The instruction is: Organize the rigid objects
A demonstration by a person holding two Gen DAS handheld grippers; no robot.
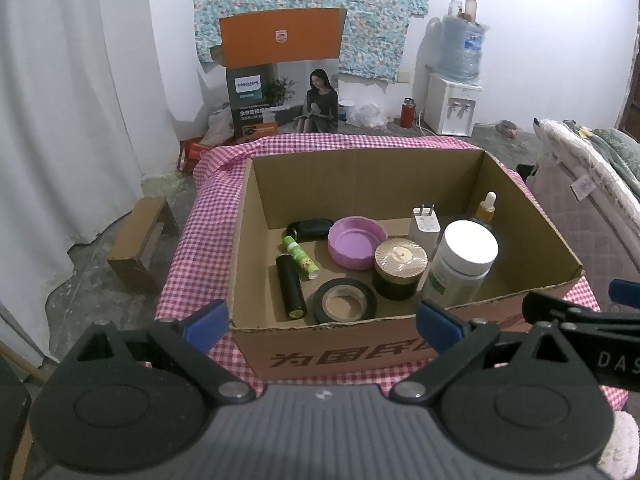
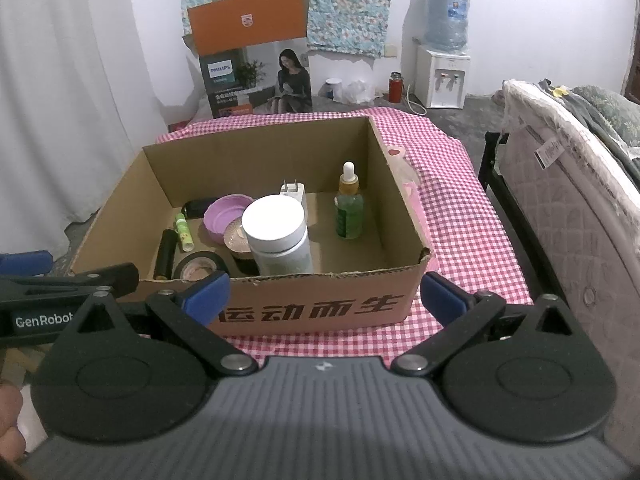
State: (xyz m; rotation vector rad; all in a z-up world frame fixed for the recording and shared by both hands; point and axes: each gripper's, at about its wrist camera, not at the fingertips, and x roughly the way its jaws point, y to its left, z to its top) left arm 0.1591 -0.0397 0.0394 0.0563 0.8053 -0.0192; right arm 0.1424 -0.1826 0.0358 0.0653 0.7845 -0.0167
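An open cardboard box (image 1: 360, 344) (image 2: 320, 304) stands on a table with a pink checked cloth (image 1: 200, 240) (image 2: 460, 220). Inside lie a white-capped bottle (image 1: 460, 268) (image 2: 280, 236), a dropper bottle (image 2: 349, 208), a white plug (image 1: 425, 224), a pink lid (image 1: 356, 242), a gold-lidded jar (image 1: 400, 268), a black tape roll (image 1: 345, 301), a black tube (image 1: 291, 286) and a green tube (image 1: 300, 257). My left gripper (image 1: 322, 320) and right gripper (image 2: 324, 294) are both open and empty, just before the box's near wall.
A Philips carton (image 1: 282, 80) stands on the floor behind the table. A water dispenser (image 1: 454, 100) is at the back right. A mattress (image 2: 568, 200) lies right of the table. A small wooden stool (image 1: 140, 240) is on the floor at left.
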